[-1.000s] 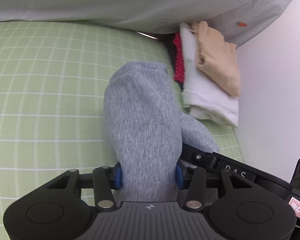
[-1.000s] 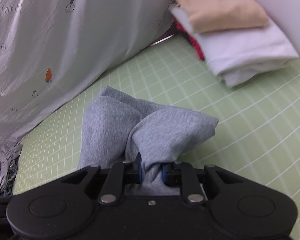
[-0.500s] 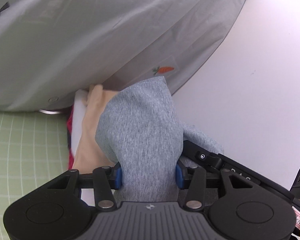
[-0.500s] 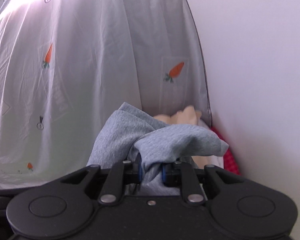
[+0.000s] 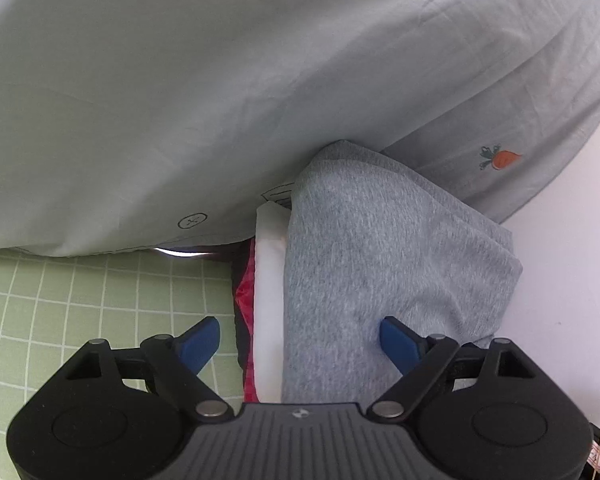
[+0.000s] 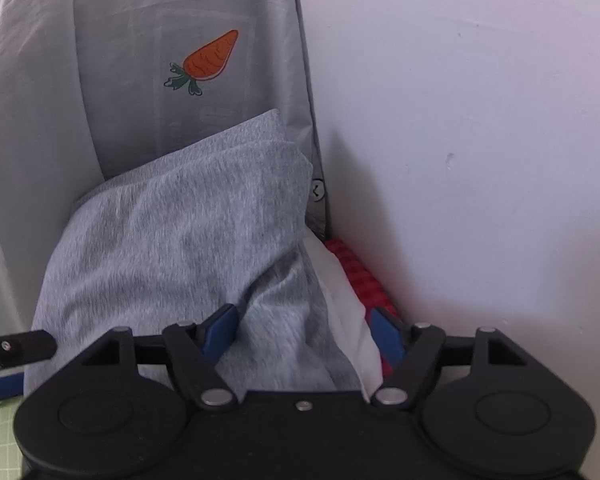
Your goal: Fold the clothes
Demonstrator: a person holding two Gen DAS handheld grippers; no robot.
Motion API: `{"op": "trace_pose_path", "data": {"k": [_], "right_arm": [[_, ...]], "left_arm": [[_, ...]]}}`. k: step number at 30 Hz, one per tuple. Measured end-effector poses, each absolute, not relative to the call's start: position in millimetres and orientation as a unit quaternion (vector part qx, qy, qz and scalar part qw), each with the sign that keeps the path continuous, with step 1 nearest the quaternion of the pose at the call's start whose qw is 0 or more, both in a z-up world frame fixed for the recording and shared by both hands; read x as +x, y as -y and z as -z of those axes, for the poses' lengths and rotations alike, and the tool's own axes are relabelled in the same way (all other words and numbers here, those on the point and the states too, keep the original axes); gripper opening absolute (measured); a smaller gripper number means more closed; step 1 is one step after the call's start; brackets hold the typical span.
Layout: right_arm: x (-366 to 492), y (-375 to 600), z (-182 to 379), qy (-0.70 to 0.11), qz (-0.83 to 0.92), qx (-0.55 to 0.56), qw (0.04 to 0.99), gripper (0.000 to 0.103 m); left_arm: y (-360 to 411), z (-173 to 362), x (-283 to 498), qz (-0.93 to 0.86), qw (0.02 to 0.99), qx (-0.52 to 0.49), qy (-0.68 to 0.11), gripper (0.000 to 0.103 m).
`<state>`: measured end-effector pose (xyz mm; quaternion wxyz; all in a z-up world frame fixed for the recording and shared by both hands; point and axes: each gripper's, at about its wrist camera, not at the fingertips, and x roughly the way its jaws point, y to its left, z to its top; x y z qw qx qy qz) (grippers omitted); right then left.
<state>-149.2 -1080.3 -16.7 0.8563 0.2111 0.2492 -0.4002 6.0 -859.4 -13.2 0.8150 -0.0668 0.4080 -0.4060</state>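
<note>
Folded grey marl knit garment [image 5: 380, 264] lies on top of the stack, directly ahead of both grippers, over a folded white cloth [image 5: 269, 300] and a red ribbed knit [image 5: 247, 300].

Left gripper [image 5: 300, 340]: blue pads spread wide, nothing clamped; right pad touches the grey knit.
Right gripper [image 6: 304, 330]: also wide open, straddling the grey fold's near edge, gripping nothing.

Risks, as judged: a pad drawn back could snag the soft fleecy knit and pull the fold open. The stack sits tight between the white wall [image 6: 480, 140] and the pale carrot-print fabric [image 5: 220, 100]; a nudge could slide the limp layers askew.
</note>
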Motion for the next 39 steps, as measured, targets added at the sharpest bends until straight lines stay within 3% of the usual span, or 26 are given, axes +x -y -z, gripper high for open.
{"op": "trace_pose_path", "data": {"k": [10,14,28,39], "right_arm": [[-210,1028,10,-0.279,0.391,0.190,0.856,0.097],[-256,990,5,-0.304,0.380,0.195,0.851,0.102],[-368,862,-7,-0.287,0.383,0.202,0.855,0.103],[-422,820,-2,-0.303,0.374,0.194,0.855,0.103]], "left_arm": [[813,4,-36,0.394,0.832,-0.014,-0.390,0.088],[781,-2,-75,0.390,0.833,-0.008,-0.393,0.097],[702,-17,-200,0.433,0.819,0.027,-0.376,0.103],[661,-8,-265,0.424,0.828,0.087,-0.356,0.103]]}}
